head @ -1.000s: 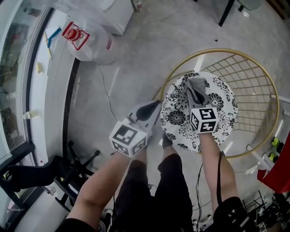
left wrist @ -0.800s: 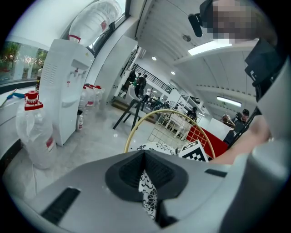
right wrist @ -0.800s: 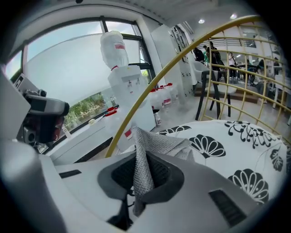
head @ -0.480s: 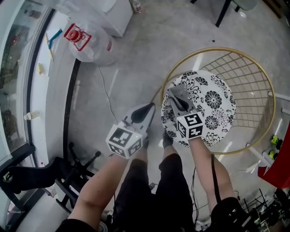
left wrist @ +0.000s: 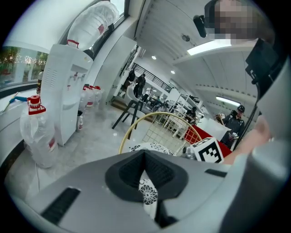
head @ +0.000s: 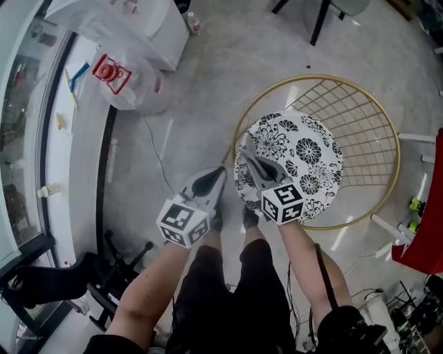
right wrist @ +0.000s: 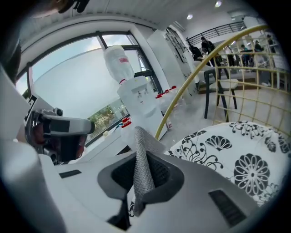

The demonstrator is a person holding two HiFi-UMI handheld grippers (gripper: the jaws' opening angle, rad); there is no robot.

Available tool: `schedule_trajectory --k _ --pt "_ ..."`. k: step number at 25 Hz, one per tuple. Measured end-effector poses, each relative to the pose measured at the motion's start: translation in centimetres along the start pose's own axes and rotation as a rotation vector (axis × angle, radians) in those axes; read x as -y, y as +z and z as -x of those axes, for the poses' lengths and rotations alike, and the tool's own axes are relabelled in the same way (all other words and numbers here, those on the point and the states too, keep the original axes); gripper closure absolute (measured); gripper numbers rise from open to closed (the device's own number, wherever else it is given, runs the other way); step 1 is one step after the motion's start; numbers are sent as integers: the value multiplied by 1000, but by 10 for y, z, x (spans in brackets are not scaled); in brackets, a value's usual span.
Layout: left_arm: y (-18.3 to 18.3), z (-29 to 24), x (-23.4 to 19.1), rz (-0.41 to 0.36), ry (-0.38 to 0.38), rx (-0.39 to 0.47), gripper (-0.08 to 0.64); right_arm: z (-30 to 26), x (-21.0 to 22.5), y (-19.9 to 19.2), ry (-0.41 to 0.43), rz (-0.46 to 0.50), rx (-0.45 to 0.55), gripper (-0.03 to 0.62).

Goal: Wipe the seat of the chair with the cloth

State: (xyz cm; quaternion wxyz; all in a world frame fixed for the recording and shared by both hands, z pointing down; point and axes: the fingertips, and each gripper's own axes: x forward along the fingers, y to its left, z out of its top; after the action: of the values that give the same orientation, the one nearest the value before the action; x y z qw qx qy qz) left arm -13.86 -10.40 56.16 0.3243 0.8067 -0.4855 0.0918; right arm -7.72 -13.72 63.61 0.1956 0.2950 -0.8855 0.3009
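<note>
The chair has a round gold wire frame (head: 387, 131) and a round seat (head: 304, 162) printed with black flowers on white. My right gripper (head: 256, 160) rests at the seat's left edge, shut on a grey cloth (head: 249, 146). In the right gripper view the cloth (right wrist: 142, 169) stands pinched between the jaws, with the seat (right wrist: 236, 157) spreading out to the right. My left gripper (head: 216, 176) hovers over the floor just left of the seat, shut and empty. In the left gripper view, a strip of the seat (left wrist: 148, 196) shows past those closed jaws.
A bagged water jug (head: 128, 76) and a white dispenser (head: 142, 21) stand at the upper left by a window sill (head: 73, 138). A thin cable (head: 156, 155) lies on the concrete floor. Black chair legs (head: 318, 24) are at the top, a black stand base (head: 114, 266) at lower left.
My right gripper has dragged the cloth from the middle of the seat to its left edge. The left gripper has stayed beside the seat, still shut.
</note>
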Motion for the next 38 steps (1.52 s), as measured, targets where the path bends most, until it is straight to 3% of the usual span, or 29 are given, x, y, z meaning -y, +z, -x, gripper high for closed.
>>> schedule_trajectory --k 5,12,22,26,32,38 --pt "18 -11 29 -24 -39 5 555 41 31 29 -66 -21 64 563" --pt "34 -42 65 -47 -96 13 555 92 108 52 -223 -21 122 563" --pt "38 -86 84 -73 -114 -3 554 134 192 60 -405 60 128 563" --pt "37 -100 84 -72 -113 -2 555 129 209 56 -427 139 94 563" --pt "21 -109 64 -65 -87 -27 555 98 228 22 -442 179 7 563" --pt "4 -105 44 -56 -65 -49 555 70 232 -12 -439 154 -52 563"
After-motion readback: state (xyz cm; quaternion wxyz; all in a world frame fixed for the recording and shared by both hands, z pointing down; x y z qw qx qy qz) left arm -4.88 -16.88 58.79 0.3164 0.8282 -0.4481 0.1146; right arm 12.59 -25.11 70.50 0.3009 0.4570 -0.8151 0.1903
